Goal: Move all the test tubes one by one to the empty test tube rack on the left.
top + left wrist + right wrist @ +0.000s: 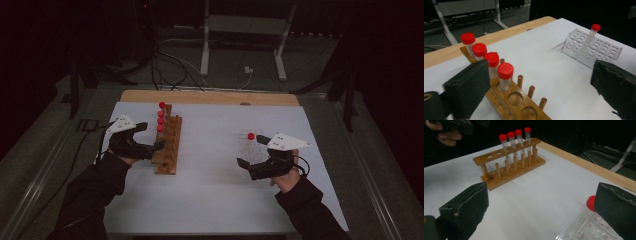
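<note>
My left hand-held gripper point(534, 85) hangs released beside the wooden rack point(511, 100), so one careless swing could clip the nearest tube point(505, 76) and tip it.

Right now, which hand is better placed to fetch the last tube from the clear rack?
Probably the right: its claw hangs open beside the clear rack holding the tube. The left claw is by the wooden rack.

Varnished brown wooden tube rack point(511, 100) – smooth, faintly glossy; clear plastic rack point(594, 48) (shiny), matt white paper-covered bench point(544, 67), glossy red plastic caps point(505, 70).
</note>
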`<state>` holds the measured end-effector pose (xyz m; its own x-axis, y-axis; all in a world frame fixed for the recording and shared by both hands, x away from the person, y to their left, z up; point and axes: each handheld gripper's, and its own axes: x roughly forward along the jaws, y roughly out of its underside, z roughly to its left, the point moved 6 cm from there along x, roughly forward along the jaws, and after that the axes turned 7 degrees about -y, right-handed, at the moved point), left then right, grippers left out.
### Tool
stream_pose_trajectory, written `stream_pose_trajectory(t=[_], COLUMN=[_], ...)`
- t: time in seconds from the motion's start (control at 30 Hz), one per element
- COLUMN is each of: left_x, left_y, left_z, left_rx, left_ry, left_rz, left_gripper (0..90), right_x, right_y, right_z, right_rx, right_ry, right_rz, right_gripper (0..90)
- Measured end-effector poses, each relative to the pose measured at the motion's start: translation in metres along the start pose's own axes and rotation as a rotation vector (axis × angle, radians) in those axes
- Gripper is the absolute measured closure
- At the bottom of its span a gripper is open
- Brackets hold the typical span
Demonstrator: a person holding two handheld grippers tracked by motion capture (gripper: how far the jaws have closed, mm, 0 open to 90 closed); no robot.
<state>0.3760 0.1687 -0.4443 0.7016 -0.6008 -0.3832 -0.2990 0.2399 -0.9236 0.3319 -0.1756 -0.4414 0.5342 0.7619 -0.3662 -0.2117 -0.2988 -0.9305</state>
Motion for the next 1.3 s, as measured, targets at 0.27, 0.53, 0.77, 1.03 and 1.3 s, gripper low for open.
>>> stream_pose_trajectory(t=[0.27, 0.53, 0.77, 1.03, 1.3], left_x=[-0.007, -0.005, -0.004, -0.001, -0.001], left_y=[0.007, 0.011, 0.013, 0.017, 0.017], left_z=[-0.006, -0.010, -0.010, -0.011, -0.012], left_rx=[0.002, -0.010, -0.014, -0.017, -0.017], left_ry=[0.029, 0.056, 0.057, 0.065, 0.068], left_rz=[-0.015, -0.018, -0.015, 0.002, 0.005], left_gripper=[2.9, 2.9, 2.9, 2.9, 2.9], right_x=[0.000, 0.005, 0.013, 0.020, 0.026], right_y=[0.006, 0.022, 0.038, 0.045, 0.048], right_z=[-0.023, -0.044, -0.058, -0.062, -0.063], right_rx=[0.027, 0.060, 0.109, 0.115, 0.105], right_ry=[0.053, 0.073, 0.084, 0.097, 0.103], right_rz=[0.031, 0.097, 0.162, 0.186, 0.213], right_gripper=[0.0, 0.0, 0.0, 6.4, 20.8])
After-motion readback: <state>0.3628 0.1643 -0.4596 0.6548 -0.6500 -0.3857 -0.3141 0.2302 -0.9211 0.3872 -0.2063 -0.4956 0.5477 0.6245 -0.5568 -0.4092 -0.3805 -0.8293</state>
